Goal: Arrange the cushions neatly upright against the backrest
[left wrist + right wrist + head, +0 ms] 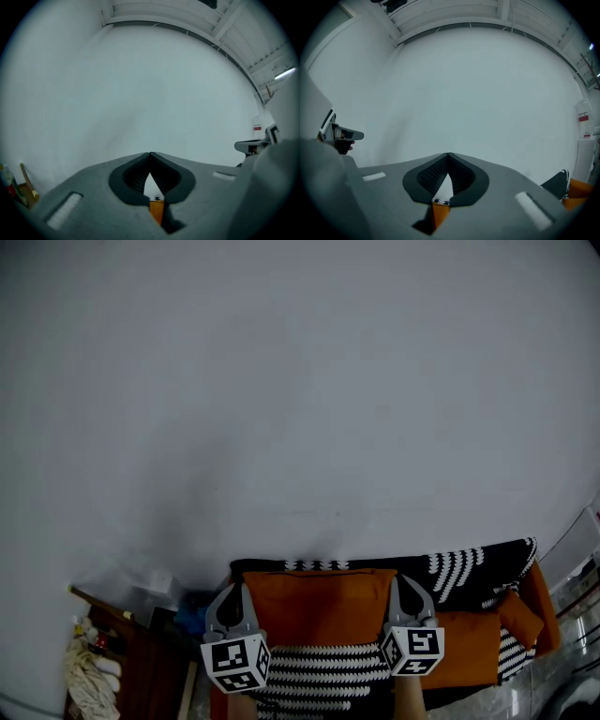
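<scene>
1. We had both grippers pressed together on one thing. The left gripper (233,601) pinched the upper left corner of the orange cushion (319,606), and the right gripper (410,598) pinched its upper right corner.
2. In the left gripper view the jaw tips met, with a strip of the orange cushion (156,213) caught just behind them. The right gripper view showed the same pinch on the orange cushion (439,213).
3. The cushion's long axis ran left to right, straight from one gripper to the other. Its broad orange face was turned toward us. We judged neither hand to be the nearer one, since each held its own corner.
4. The backrest (412,565), draped in a black-and-white throw (464,568), lay directly beyond the cushion, on the side of the white wall (300,409). In the head view the cushion's top edge sat about level with the top of the backrest. We could not tell whether the two touched.
5. We judged that the coming move turned on that relation: both corners would go forward together, keeping the top edge level.
6. A second orange cushion (469,645) lay on the sofa seat to the right of the right gripper, and a smaller orange cushion (518,617) lay beyond it. Both were nearer our right hand.
</scene>
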Demonstrator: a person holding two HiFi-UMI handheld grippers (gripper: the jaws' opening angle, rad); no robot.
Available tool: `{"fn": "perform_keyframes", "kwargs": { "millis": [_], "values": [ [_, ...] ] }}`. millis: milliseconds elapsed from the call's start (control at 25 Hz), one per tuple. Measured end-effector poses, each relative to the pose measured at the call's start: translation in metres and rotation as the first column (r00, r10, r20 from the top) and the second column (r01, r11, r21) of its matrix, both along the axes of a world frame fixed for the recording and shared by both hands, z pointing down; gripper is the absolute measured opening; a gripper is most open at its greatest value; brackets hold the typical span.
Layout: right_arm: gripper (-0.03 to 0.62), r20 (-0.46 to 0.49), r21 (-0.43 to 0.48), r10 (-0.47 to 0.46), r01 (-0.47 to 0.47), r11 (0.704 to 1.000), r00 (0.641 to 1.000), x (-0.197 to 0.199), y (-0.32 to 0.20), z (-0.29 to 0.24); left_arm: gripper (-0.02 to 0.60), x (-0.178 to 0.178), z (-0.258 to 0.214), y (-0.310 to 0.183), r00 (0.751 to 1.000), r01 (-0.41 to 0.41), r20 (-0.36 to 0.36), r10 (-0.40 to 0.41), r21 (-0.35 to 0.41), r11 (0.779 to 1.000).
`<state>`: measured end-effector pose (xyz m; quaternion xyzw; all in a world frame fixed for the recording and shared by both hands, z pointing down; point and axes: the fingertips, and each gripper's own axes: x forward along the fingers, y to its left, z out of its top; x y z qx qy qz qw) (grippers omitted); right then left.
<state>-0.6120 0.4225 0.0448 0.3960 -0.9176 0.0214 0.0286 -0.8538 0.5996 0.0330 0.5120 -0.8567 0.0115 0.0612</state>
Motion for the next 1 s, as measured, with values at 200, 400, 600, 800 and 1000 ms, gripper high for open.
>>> {"fn": "perform_keyframes", "kwargs": {
  "millis": [200,400,600,800,1000],
  "values": [
    [0.01,0.005,0.005,-0.002,0.002,1.0,1.0,0.003,0.002,-0.003,0.003,0.003,-0.001,0.002,1.0,0.003,-0.004,-0.003,-0.001,1.0],
    [0.01,0.011,0.001,0.004,-0.004,1.0,1.0,0.009,0.001,-0.003,0.003,0.007,-0.002,0.002,1.0,0.005,-0.002,-0.005,-0.001,1.0],
    [0.01,0.005,0.003,0.012,-0.012,1.0,1.0,0.013,0.004,-0.001,0.003,0.01,-0.002,0.003,1.0,-0.007,-0.005,0.007,0.001,1.0],
    [0.011,-0.004,0.008,0.042,-0.042,0.999,0.999,0.024,0.006,0.0,0.003,0.014,0.0,-0.002,0.999,-0.036,0.001,0.036,-0.003,0.999],
    [0.009,-0.013,0.004,0.11,-0.11,0.994,0.994,0.046,0.006,0.004,0.003,0.025,0.004,-0.017,0.995,-0.101,0.001,0.101,-0.013,0.995]
  ]
}}
